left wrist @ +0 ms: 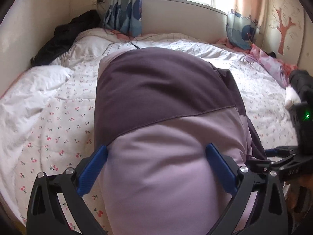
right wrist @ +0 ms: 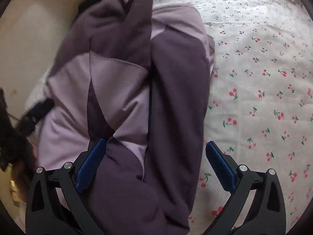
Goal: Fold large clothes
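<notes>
A large two-tone garment [left wrist: 162, 105], dark purple and lilac, lies bunched and folded along the cherry-print bed sheet [left wrist: 64, 121]. My left gripper [left wrist: 156, 152] is open, its blue fingers [left wrist: 97, 162] spread either side of the lilac part just above it. The right gripper's black body [left wrist: 283, 158] shows at the right edge of that view. In the right wrist view the same garment [right wrist: 176, 90] shows its folded layers and a sleeve. My right gripper [right wrist: 156, 145] is open over its near dark-purple end. The left gripper [right wrist: 37, 111] pokes in at the garment's left side.
A white pillow [left wrist: 29, 98] lies at the bed's left. Black clothing [left wrist: 64, 37] is piled in the far left corner by the wall. Curtains [left wrist: 127, 13] and a window stand behind the bed. Pink-purple bedding [left wrist: 273, 66] lies far right. Bare sheet [right wrist: 264, 98] stretches right of the garment.
</notes>
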The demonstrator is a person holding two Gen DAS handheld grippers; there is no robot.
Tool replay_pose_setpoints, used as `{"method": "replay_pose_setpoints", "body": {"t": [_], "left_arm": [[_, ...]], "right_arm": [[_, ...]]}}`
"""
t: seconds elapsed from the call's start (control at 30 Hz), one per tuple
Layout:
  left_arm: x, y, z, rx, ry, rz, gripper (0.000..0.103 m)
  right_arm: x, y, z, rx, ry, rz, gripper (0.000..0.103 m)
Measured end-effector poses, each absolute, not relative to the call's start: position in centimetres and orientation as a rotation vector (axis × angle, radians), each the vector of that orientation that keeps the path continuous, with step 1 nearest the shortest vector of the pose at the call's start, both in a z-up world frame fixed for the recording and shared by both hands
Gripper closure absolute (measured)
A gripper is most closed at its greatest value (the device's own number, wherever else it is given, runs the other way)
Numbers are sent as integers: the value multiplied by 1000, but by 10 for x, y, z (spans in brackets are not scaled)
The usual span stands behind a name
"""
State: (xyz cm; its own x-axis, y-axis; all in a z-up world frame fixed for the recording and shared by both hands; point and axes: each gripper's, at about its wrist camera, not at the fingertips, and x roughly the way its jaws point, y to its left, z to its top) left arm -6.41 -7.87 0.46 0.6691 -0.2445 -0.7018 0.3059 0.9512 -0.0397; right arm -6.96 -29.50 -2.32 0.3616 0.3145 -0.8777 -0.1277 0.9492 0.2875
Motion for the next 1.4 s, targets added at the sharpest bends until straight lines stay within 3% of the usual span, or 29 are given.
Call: {"method": "replay_pose_setpoints", "body": {"t": [0.07,0.2,0.33,0.4,0.5,1.0,1.4], "left_arm": [[-70,-76,6,85,769,-313,7],[-71,-78,0,82,778,-326,6],[-74,-71,3,51,773,-306,6],[-72,-68,2,27,793,-325,6],[-79,-84,3,114,779,-326,6],[-85,-86,9,145,751,-307,6],[-91,-92,8,194,734,-311,6]], "right_arm": [[-76,-285,-13,68,1134,278,6],[-60,-310,-34,295,1225,315,6],[-95,-301,1,278,1101,283,6],[-98,-292,-26,179,1165,264,6],[-87,-299,-54,254,1243,287,6],[-106,-348,12,426,1122,317,6],[-111,-346,-52,407,1236,364,6]]}}
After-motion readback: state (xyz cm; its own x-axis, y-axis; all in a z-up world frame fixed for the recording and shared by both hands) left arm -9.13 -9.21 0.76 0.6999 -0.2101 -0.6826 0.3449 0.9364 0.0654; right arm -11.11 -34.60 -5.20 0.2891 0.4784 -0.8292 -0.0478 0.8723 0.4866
